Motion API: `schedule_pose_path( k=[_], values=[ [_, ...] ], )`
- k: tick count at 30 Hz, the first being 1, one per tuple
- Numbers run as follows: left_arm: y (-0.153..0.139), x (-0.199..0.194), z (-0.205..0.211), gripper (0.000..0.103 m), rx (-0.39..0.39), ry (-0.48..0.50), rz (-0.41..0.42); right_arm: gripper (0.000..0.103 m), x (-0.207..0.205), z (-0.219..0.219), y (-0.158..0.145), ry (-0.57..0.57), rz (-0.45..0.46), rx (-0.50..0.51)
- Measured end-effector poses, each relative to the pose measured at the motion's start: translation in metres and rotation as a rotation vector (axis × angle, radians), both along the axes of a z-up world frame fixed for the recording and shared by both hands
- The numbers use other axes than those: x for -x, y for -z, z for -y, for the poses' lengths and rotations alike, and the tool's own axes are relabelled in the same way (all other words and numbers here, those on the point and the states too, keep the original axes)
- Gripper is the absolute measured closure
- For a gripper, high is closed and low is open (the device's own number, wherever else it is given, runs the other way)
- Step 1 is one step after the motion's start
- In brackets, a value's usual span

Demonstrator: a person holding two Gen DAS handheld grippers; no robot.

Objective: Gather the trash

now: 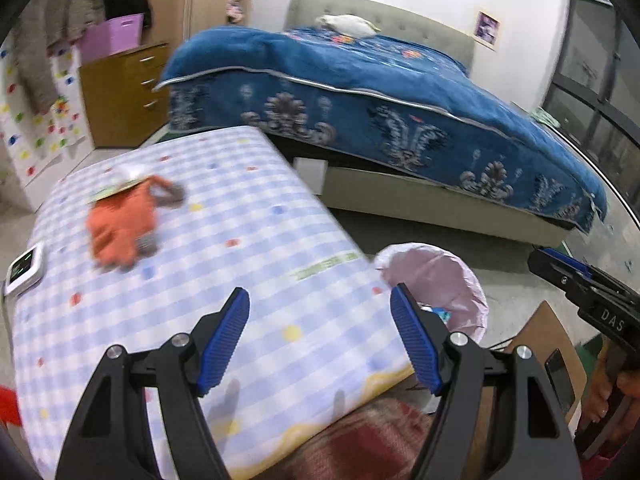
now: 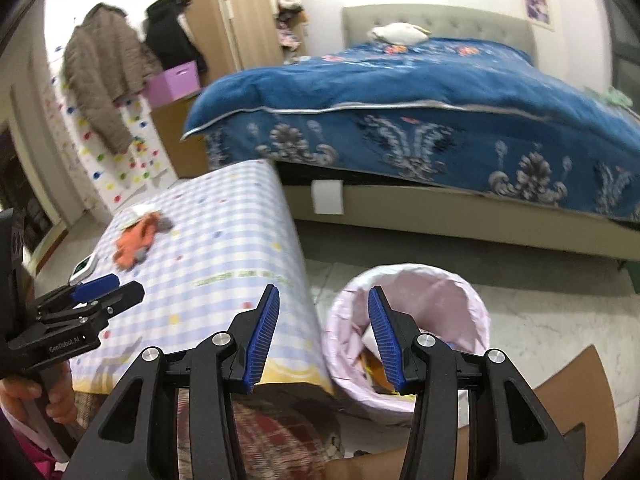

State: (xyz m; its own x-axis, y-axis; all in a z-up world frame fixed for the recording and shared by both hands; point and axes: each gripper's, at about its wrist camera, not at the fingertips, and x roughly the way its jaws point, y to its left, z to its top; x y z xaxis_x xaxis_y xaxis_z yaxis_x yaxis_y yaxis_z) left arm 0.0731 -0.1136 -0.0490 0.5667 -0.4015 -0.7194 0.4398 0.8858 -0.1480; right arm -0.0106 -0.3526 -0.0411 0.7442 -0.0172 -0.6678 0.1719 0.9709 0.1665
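Note:
A bin lined with a pink bag (image 2: pixel 436 280) stands on the floor right of the checked table (image 2: pixel 224 240); it also shows in the left wrist view (image 1: pixel 440 268). Some wrappers lie inside it. On the table's far left lie an orange and grey cloth (image 1: pixel 124 224) and a white crumpled wrapper (image 1: pixel 130 174) on a flat paper piece. My left gripper (image 1: pixel 320 336) is open and empty above the table's near right edge. My right gripper (image 2: pixel 324 336) is open and empty, near the bin's left rim.
A bed with a blue quilt (image 1: pixel 380 92) fills the back. A small white timer (image 1: pixel 24 268) lies at the table's left edge. A wooden drawer unit (image 1: pixel 124 92) with a purple box stands back left. Brown cardboard (image 2: pixel 576 392) lies on the floor by the bin.

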Motion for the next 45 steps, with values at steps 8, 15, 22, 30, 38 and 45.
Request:
schedule_pose_path(
  k=[8,15,22,30,38,45],
  values=[
    [0.001,-0.007,-0.078,0.03,-0.032,-0.174,0.011,0.056,-0.034,-0.069,-0.003,-0.17,-0.021,0.032],
    [-0.001,-0.028,-0.157,0.03,-0.111,-0.355,0.052,0.057,-0.088,-0.132,-0.007,-0.306,-0.025,0.06],
    [0.007,-0.047,-0.21,0.03,-0.108,-0.471,0.026,0.069,-0.163,-0.197,0.008,-0.416,-0.052,0.063],
    [0.024,-0.058,-0.232,0.03,-0.113,-0.524,-0.017,0.046,-0.235,-0.266,0.048,-0.515,-0.118,0.105],
    [0.031,-0.049,-0.231,0.03,-0.104,-0.518,-0.036,0.082,-0.242,-0.27,0.069,-0.484,-0.207,0.092],
    [0.028,-0.034,-0.217,0.03,-0.082,-0.479,-0.037,0.082,-0.172,-0.24,0.049,-0.509,-0.218,0.091]
  ],
)
